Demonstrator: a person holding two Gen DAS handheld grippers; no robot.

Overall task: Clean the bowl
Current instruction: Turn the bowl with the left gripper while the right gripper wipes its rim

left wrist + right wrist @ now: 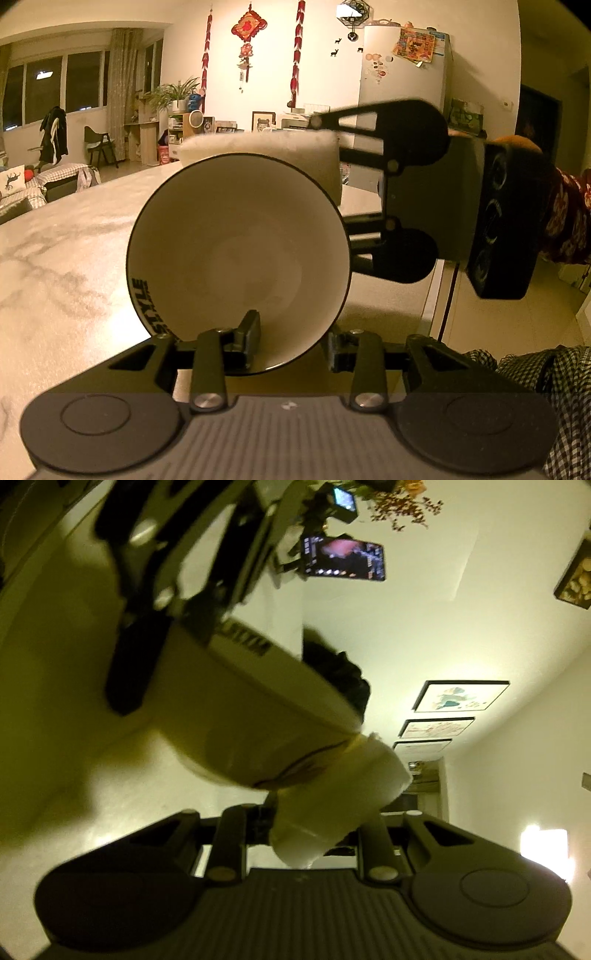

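I see my left gripper holding the bowl by its bottom rim, one finger inside and one outside, so the bowl stands on its edge over the tabletop with its white inside facing me. The gap between those fingers is narrow. My right gripper comes in from the right and is pinched tight on a white sponge. The sponge sits at the top rim of the bowl, touching it. In the right wrist view the picture is blurry, but the sponge is squeezed between the fingers and pressed against the bowl's edge.
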